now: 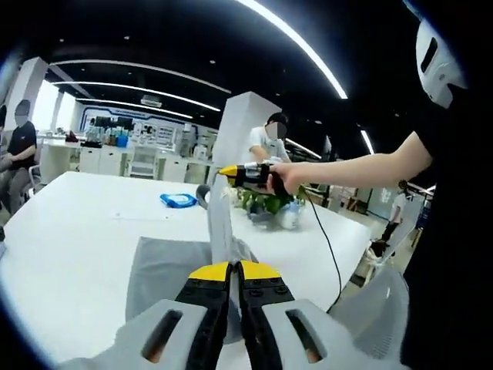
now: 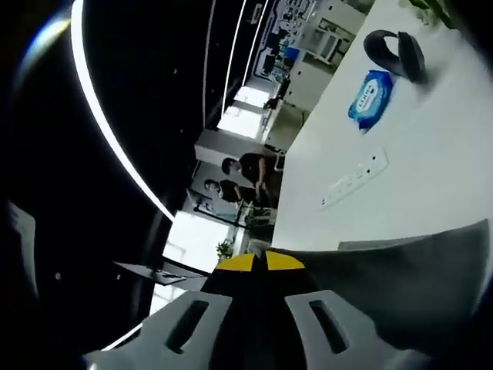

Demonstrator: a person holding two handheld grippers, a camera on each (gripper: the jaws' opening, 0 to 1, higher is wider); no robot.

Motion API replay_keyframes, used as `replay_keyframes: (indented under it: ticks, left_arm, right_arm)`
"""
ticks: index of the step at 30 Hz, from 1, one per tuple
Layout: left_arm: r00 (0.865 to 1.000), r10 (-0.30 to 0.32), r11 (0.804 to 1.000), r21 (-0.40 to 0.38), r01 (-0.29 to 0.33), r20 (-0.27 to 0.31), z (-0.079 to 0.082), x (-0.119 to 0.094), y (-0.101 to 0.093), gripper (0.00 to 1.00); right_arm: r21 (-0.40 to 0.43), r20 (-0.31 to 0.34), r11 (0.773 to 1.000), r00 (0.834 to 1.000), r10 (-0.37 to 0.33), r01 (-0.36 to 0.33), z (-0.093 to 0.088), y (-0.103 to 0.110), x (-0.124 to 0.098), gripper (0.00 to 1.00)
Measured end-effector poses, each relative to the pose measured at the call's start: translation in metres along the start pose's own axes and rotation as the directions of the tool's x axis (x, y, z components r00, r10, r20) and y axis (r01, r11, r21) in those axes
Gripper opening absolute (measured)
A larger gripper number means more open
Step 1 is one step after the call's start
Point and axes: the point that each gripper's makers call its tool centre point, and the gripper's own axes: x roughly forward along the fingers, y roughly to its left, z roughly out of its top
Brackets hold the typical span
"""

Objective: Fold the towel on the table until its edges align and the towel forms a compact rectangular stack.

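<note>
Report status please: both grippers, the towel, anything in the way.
Left gripper shut on towel. Right gripper lifting a towel edge high. Blue packet and headphones lie beyond, clear of the fold.

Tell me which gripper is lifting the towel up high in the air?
The right gripper, in the outstretched hand, pulls a strip of the grey towel up off the white table. The left gripper pinches its part low, near the table.
</note>
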Motion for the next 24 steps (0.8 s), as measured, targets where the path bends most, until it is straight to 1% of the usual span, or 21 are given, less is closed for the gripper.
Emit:
replay_keyframes:
  ticks: [3,6,8,12,13,15,17,18,20,21,23,24]
  left_arm:
    - [1.0,-0.002,1.0,0.008,0.002,0.006,0.006,-0.001,-0.002,0.03]
    - [1.0,-0.003,0.999,0.033,0.003,0.019,0.015,-0.003,-0.008,0.03]
    - [1.0,0.003,0.999,0.033,-0.004,0.031,0.018,-0.003,-0.006,0.03]
    - [1.0,0.028,1.0,0.005,-0.028,-0.001,0.002,0.0,0.003,0.03]
    - [1.0,0.028,1.0,0.007,-0.028,-0.009,0.0,0.0,0.003,0.03]
    - [0.999,0.038,0.999,0.019,-0.038,-0.025,-0.006,0.001,0.005,0.03]
    - [0.997,0.059,0.998,0.039,-0.057,-0.054,-0.015,0.002,0.01,0.03]
    - [0.996,0.065,0.997,0.046,-0.062,-0.059,-0.016,0.002,0.011,0.03]
    - [0.994,0.073,0.996,0.056,-0.068,-0.086,-0.025,0.004,0.014,0.03]
    - [0.991,0.086,0.994,0.069,-0.08,-0.1,-0.03,0.005,0.017,0.03]
    - [0.989,0.091,0.994,0.075,-0.083,-0.12,-0.038,0.006,0.02,0.03]
    - [0.987,0.095,0.993,0.075,-0.086,-0.126,-0.04,0.006,0.023,0.03]
  right_arm:
    - [0.019,0.009,1.0,1.0,0.015,-0.016,0.005,-0.002,0.005,0.0]
    - [0.026,0.002,1.0,1.0,0.016,-0.016,-0.004,0.0,0.007,0.0]
    - [0.027,0.001,1.0,1.0,0.016,-0.016,-0.008,0.001,0.008,0.0]
    - [0.023,-0.006,1.0,1.0,-0.001,0.002,-0.018,-0.002,0.01,0.0]
    - [0.026,-0.01,1.0,1.0,-0.008,0.008,-0.013,-0.009,0.012,0.0]
    - [0.025,-0.01,1.0,1.0,-0.017,0.017,-0.013,-0.016,0.013,0.0]
    - [0.031,-0.01,0.999,1.0,-0.024,0.024,-0.013,-0.022,0.015,0.0]
    - [0.034,-0.01,0.999,1.0,-0.028,0.029,-0.014,-0.024,0.015,0.0]
    - [0.034,-0.011,0.999,0.999,-0.039,0.039,-0.022,-0.026,0.017,0.0]
    - [0.036,-0.012,0.998,0.999,-0.043,0.044,-0.02,-0.03,0.018,0.0]
    - [0.04,-0.01,0.998,0.998,-0.055,0.055,-0.02,-0.039,0.022,0.0]
    - [0.043,-0.008,0.997,0.998,-0.06,0.06,-0.023,-0.042,0.023,0.0]
